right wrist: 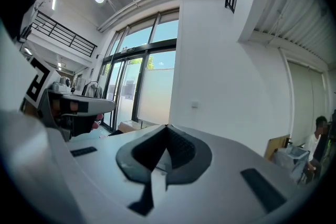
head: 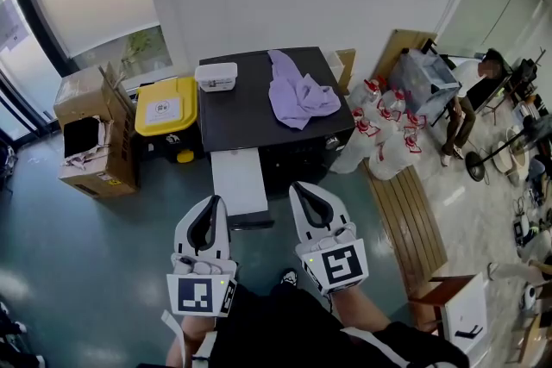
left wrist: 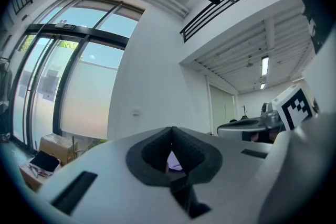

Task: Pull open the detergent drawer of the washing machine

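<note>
The black-topped washing machine [head: 250, 112] stands against the white wall ahead of me in the head view. A purple cloth [head: 299, 92] and a small white box [head: 216, 76] lie on its top. From its front a white rectangular piece [head: 239, 180] sticks out towards me; I cannot tell if it is the drawer. My left gripper [head: 212, 202] and right gripper [head: 299, 186] hover side by side just short of the machine, pointing level, both shut and empty. The left gripper's [left wrist: 171, 130] jaws meet at the tips in its own view, as do the right gripper's [right wrist: 167, 128].
A yellow-lidded bin [head: 166, 111] and open cardboard boxes [head: 90, 138] stand left of the machine. White plastic bags [head: 380, 130] and a wooden slatted bench [head: 407, 221] lie to its right. A person [head: 470, 100] sits at the far right. Tall windows fill the left wall.
</note>
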`<state>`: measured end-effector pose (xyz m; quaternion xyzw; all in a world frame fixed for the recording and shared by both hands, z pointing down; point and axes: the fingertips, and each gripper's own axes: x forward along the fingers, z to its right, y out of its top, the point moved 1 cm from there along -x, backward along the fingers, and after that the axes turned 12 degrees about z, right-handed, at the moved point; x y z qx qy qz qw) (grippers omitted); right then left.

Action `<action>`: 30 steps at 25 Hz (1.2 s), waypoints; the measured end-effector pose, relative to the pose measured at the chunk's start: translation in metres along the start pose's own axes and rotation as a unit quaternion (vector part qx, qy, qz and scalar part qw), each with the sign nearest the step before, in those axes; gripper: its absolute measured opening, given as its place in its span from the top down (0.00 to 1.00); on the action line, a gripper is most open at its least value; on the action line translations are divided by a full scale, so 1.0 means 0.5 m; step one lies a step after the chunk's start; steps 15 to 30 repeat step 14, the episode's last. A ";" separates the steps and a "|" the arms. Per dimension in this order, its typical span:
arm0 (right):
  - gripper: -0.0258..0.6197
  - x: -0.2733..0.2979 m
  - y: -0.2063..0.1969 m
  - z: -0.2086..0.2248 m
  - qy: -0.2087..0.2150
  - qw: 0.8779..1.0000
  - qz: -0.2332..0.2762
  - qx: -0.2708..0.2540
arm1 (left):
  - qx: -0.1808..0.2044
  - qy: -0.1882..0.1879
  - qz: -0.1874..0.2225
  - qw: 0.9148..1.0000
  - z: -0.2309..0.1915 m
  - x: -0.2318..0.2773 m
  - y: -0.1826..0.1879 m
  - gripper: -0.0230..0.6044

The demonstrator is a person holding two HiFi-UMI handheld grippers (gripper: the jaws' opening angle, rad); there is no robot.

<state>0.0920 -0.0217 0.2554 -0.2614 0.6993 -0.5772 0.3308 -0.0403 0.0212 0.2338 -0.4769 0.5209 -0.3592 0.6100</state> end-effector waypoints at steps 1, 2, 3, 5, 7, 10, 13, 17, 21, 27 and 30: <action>0.95 -0.001 -0.001 0.001 0.000 1.000 0.000 0.000 | -0.001 -0.001 0.001 1.000 0.001 0.001 -0.001 0.93; 0.95 -0.001 -0.002 0.002 0.000 1.000 0.000 0.001 | -0.003 -0.002 0.002 1.000 0.002 0.001 -0.002 0.93; 0.95 -0.001 -0.003 0.003 -0.001 1.000 0.000 0.001 | -0.004 -0.002 0.001 1.000 0.003 0.002 -0.003 0.93; 0.95 -0.003 -0.003 0.006 -0.002 1.000 -0.001 0.002 | -0.006 -0.003 0.000 1.000 0.004 0.004 -0.005 0.93; 0.95 -0.004 -0.002 0.008 -0.003 1.000 -0.001 0.002 | -0.006 -0.004 -0.001 1.000 0.006 0.006 -0.006 0.93; 0.95 -0.007 -0.003 0.010 -0.004 1.000 -0.002 0.003 | -0.007 -0.005 -0.002 1.000 0.011 0.007 -0.008 0.93; 0.95 -0.009 -0.005 0.015 -0.004 1.000 -0.001 0.004 | -0.007 -0.007 -0.003 1.000 0.017 0.010 -0.013 0.93; 0.95 -0.010 -0.005 0.017 -0.004 1.000 -0.001 0.004 | -0.008 -0.007 -0.003 1.000 0.018 0.012 -0.014 0.93; 0.95 -0.010 -0.005 0.017 -0.004 1.000 -0.001 0.004 | -0.008 -0.007 -0.003 1.000 0.018 0.012 -0.014 0.93; 0.95 -0.010 -0.005 0.017 -0.004 1.000 -0.001 0.004 | -0.008 -0.007 -0.003 1.000 0.018 0.012 -0.014 0.93; 0.95 -0.010 -0.005 0.017 -0.004 1.000 -0.001 0.004 | -0.008 -0.007 -0.003 1.000 0.018 0.012 -0.014 0.93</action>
